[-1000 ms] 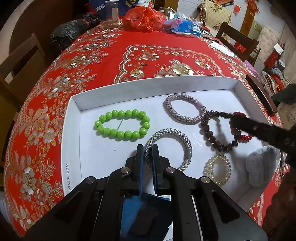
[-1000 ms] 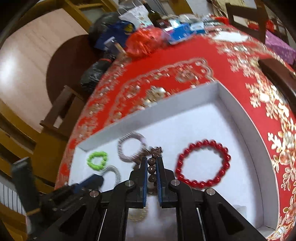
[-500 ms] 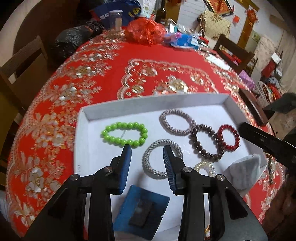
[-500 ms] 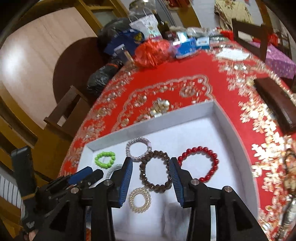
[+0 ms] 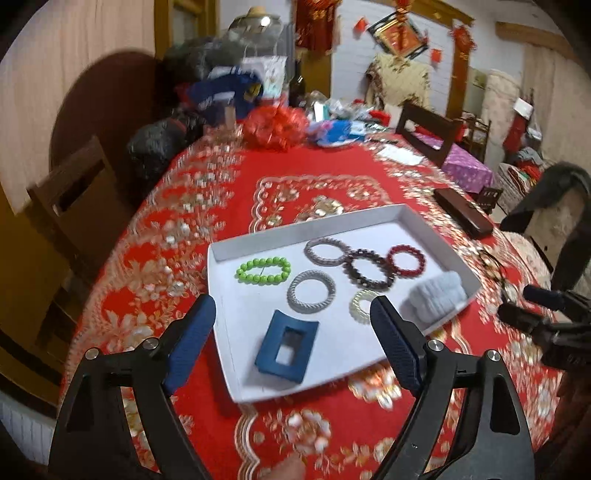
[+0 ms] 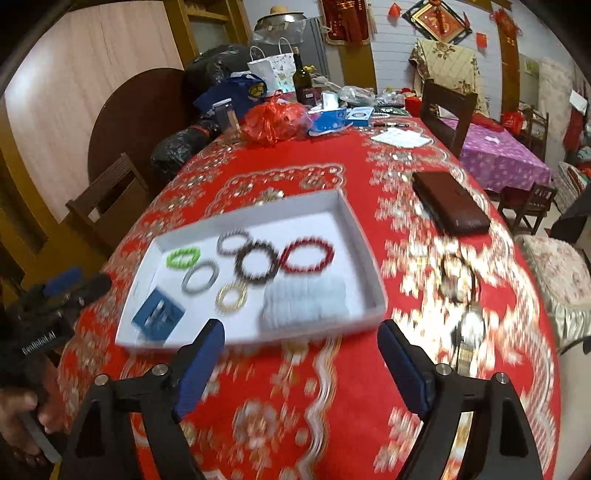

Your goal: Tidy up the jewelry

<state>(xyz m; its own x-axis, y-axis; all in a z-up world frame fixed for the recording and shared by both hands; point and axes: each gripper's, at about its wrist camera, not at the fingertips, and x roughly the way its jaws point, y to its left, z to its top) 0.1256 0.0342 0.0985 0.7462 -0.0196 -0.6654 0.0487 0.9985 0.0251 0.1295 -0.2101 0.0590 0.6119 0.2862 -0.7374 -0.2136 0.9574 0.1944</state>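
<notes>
Big red floral tablecloth, and on it the white tray holding every bracelet. Both tools hang back over the near table edge, the tray ahead of them. The left gripper has just been spreading its jaws, nothing between them; same for the right gripper. The dark beaded bracelet overlaps its neighbours; the left tool sits nearer the tray.

You're working in a lived-in home dining room. A red floral tablecloth covers the cluttered table, with wooden chairs around and festive red hangings on the walls.
</notes>
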